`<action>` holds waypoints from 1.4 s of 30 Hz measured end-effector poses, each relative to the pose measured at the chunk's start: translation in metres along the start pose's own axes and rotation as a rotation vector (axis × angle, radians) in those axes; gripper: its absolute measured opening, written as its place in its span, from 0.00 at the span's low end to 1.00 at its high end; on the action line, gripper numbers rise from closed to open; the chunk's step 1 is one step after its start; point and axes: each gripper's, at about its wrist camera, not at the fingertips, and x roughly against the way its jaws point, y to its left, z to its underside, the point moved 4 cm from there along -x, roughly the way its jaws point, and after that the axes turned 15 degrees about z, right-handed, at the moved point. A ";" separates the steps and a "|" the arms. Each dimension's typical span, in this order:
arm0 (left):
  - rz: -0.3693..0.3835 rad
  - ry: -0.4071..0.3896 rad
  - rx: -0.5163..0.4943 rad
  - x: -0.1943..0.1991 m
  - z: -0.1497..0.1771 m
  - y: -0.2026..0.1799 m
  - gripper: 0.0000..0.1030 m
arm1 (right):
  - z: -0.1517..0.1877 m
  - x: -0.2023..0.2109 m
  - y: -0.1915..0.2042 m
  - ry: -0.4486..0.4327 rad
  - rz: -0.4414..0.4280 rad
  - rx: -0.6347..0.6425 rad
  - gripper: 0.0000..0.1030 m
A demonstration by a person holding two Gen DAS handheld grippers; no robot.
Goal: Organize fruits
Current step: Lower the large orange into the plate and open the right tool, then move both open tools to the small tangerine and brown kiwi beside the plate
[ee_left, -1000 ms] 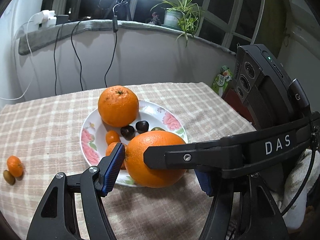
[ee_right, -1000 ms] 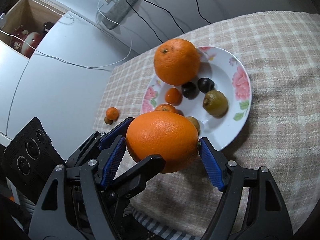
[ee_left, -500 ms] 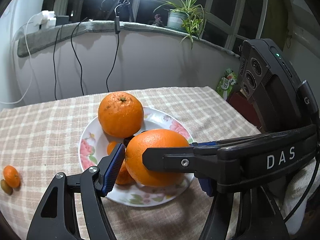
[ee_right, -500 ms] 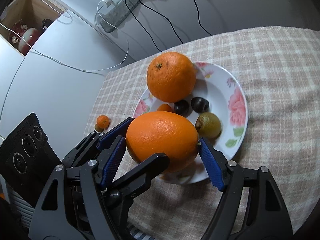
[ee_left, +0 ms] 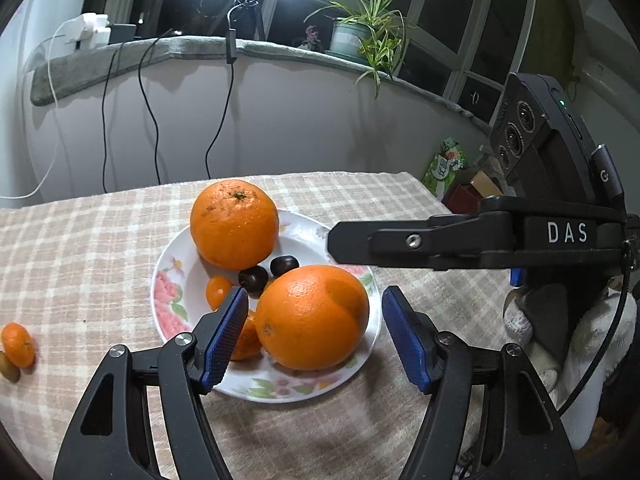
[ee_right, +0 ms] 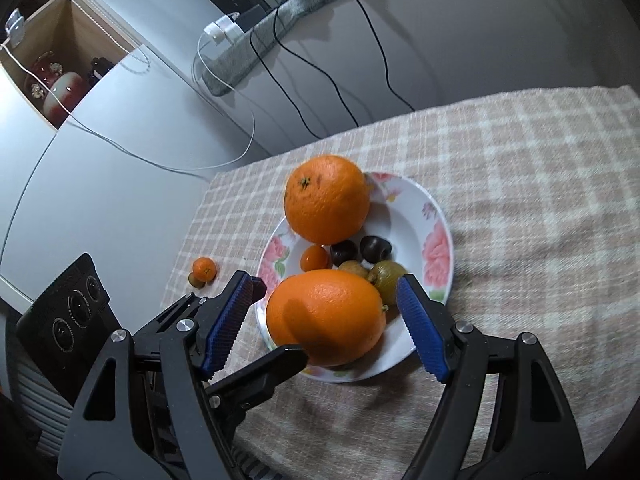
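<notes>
A big orange rests at the near side of the floral plate. A second big orange sits at the plate's far side, with small tangerines, dark fruits and kiwis between them. My right gripper is open, its blue pads on either side of the near orange without touching. My left gripper is open and empty, also around the near orange. A small tangerine and a kiwi lie on the cloth left of the plate.
The table has a checked cloth. A grey wall with hanging cables stands behind. A potted plant is on the ledge. Boxes lie past the table's right edge.
The right gripper lowered the big orange onto the plate and opened, letting it go. The right gripper's body rose in the left wrist view.
</notes>
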 end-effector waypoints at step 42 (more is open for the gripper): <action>-0.206 -0.039 0.107 0.074 0.033 0.060 0.79 | 0.004 0.028 0.028 -0.240 0.132 0.222 0.90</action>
